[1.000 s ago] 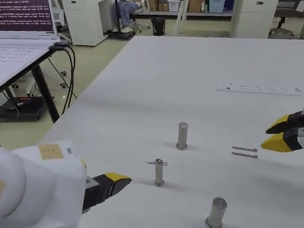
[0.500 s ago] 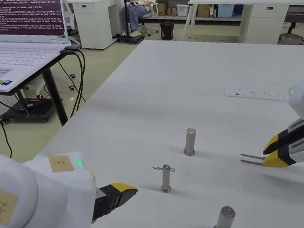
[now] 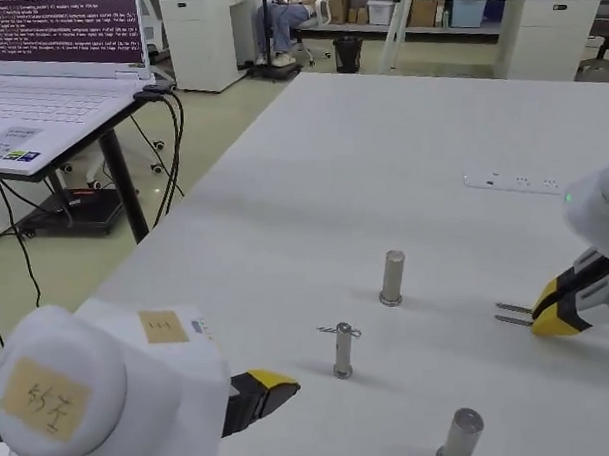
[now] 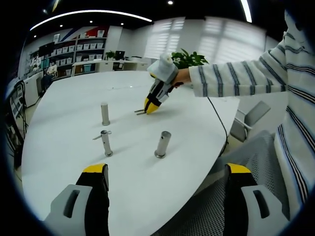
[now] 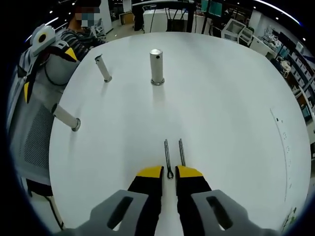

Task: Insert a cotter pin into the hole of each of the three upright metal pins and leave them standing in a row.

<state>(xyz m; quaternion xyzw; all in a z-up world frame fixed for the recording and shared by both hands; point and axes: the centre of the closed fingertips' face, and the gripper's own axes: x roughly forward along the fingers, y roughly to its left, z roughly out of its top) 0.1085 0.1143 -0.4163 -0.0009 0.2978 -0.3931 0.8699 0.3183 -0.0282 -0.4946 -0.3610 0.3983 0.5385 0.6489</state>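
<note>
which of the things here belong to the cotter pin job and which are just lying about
Job: far metal pin, middle metal pin with fitted cotter pin, near metal pin, loose cotter pins.
Lying about: power strip, laptop.

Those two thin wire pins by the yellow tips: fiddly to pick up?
Probably. The cotter pins look thin and lie flat on the white table, so the right gripper may struggle to get under them. Being small wire, they are likely light and may skid if nudged.
</note>
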